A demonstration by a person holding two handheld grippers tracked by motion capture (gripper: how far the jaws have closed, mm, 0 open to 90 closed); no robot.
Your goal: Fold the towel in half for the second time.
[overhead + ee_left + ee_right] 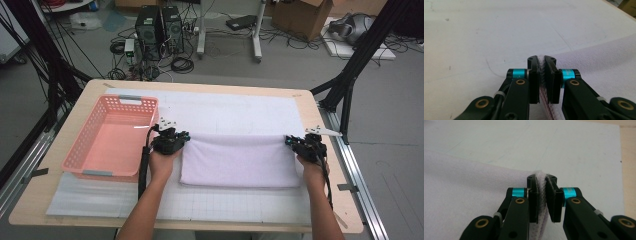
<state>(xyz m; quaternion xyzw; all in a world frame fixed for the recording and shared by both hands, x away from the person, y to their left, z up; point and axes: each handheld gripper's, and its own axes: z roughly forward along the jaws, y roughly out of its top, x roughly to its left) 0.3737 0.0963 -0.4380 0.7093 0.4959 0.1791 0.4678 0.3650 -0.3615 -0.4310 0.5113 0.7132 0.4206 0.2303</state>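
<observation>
Far left on the white mat (225, 112): pink basket (112, 137), just beside the left gripper (186, 136). Left gripper clamped on the far left corner of the lilac towel (240, 160), cloth pinched between both pads (534, 75). Towel folded, flat mid-table, stretched between both claws. Right gripper (289, 141) likewise closed on the far right corner (541, 178), fabric bunched between its jaws.

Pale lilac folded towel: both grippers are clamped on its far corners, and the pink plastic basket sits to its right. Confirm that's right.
Not quite. The pink plastic basket sits to the left of the pale lilac folded towel, beside the left gripper, as the high view shows. The rest holds: the left gripper and the right gripper are each clamped on a far corner.
</observation>
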